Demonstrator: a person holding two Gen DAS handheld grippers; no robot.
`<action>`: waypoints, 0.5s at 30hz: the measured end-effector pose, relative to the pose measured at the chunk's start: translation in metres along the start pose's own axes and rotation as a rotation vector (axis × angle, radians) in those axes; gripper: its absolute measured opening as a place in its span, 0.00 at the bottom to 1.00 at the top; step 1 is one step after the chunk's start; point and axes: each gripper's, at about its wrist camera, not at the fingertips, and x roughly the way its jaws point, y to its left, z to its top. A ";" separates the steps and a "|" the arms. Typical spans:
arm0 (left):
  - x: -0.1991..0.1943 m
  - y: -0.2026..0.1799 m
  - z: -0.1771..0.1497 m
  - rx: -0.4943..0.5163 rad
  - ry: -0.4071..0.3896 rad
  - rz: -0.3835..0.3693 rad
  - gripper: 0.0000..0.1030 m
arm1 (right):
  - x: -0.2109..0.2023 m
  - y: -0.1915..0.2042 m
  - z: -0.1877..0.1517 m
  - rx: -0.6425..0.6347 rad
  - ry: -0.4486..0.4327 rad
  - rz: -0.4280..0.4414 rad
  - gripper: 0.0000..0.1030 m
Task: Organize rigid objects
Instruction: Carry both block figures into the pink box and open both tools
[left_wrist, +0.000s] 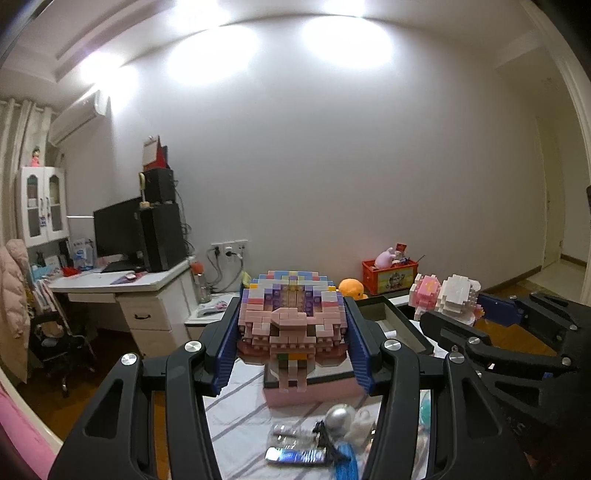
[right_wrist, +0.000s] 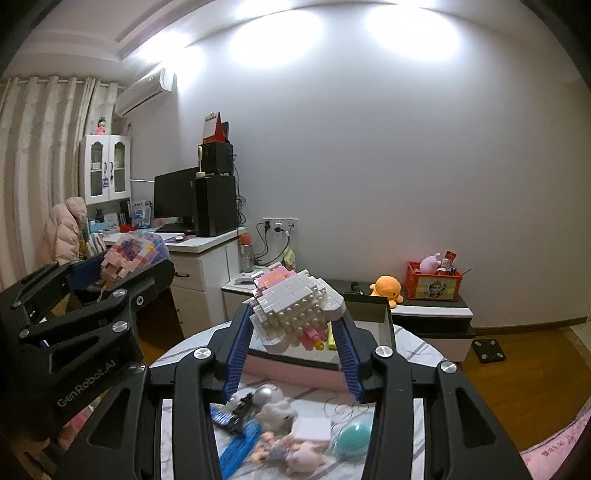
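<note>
left gripper (left_wrist: 291, 332) | black linkage | silver screws | blue ribbed fingers (left_wrist: 225, 354)

pink box (left_wrist: 314, 397) front hidden behind brick figure (left_wrist: 291, 317), blue item (right_wrist: 238, 448) partly behind tool arm

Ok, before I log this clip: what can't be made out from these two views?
- Inside of the pink box: in both views the held block toys block most of it.
- Underside of the pink block toy: left view, blocked by the left gripper.
- Far side of the white block toy: right view, faces away; the right gripper flanks it.
- Small items on the striped cloth: blurred, partly behind gripper arms.
</note>
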 end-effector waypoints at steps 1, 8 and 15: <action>0.010 0.001 0.001 -0.003 0.008 -0.010 0.51 | 0.006 -0.002 0.001 0.000 0.005 -0.003 0.44; 0.107 0.006 -0.002 -0.025 0.127 -0.091 0.51 | 0.081 -0.035 0.004 0.010 0.103 -0.024 0.44; 0.198 0.009 -0.034 -0.025 0.313 -0.125 0.51 | 0.163 -0.052 -0.017 -0.001 0.280 0.000 0.44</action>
